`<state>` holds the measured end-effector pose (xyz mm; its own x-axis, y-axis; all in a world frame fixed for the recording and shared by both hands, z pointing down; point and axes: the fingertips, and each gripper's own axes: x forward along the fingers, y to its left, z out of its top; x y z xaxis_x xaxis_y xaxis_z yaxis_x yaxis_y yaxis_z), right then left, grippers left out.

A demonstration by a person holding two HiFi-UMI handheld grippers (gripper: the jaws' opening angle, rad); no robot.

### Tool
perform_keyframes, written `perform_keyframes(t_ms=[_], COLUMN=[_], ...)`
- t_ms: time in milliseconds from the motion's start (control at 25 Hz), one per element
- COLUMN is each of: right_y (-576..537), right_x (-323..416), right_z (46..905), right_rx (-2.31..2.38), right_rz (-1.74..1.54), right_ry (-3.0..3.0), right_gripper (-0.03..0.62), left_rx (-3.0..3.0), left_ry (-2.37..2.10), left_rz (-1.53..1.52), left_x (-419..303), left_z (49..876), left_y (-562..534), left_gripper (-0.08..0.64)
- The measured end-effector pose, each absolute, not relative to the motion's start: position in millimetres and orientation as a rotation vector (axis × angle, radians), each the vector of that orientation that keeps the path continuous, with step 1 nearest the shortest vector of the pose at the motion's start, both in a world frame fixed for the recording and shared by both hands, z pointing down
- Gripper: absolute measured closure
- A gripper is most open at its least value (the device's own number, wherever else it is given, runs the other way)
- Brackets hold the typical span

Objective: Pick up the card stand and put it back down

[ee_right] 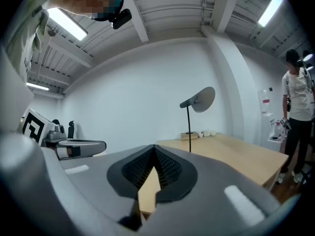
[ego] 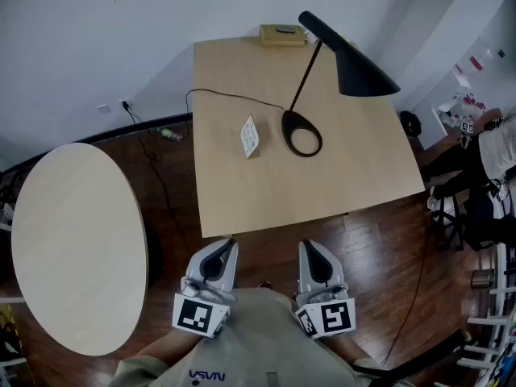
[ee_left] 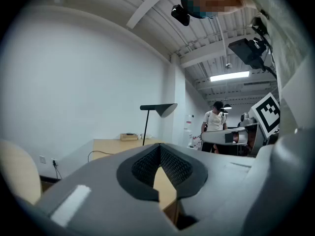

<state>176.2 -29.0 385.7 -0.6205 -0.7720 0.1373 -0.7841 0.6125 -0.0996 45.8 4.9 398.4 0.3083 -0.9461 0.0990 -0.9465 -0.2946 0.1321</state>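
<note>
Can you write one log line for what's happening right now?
phase: before pickup | left gripper: jaws shut, empty | right gripper: jaws shut, empty | card stand: on square table, beside lamp base, untouched

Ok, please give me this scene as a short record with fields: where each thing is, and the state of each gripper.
table: square, light wood
card stand: on the table, just left of the lamp base, untouched
lamp: black, base on the table, shade toward the far right
box: at the table's far edge
round table: left of the square one
left gripper: shut, empty, before the table's near edge
right gripper: shut, empty, beside the left one
</note>
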Motion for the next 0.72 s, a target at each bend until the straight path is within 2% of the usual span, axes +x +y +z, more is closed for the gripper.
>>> perform_keyframes(t_ms=[200,440,720], right_y=[-62.9,-113.3,-180.8], right_x=[119.7,86.7,60.1], right_z=[380.0,384.6,415.8], right_rx=[1.396,1.463,1.332], right_rz=[0.231,0.203,0.185], right_ry=[-2.726,-2.671,-2.647], right_gripper=[0.592,0.592,0.592], left_rx=[2.43,2.39,2.277], left_ry=[-1.714,-1.724,-1.879], left_rz=[-0.011,0.004,-0.011], left_x=[-15.3,-76.2,-108.2], left_z=[393.2,406.2,417.3], left_y=[-27.3,-51.2,-92.2], left_gripper=[0.557,0.557,0.557])
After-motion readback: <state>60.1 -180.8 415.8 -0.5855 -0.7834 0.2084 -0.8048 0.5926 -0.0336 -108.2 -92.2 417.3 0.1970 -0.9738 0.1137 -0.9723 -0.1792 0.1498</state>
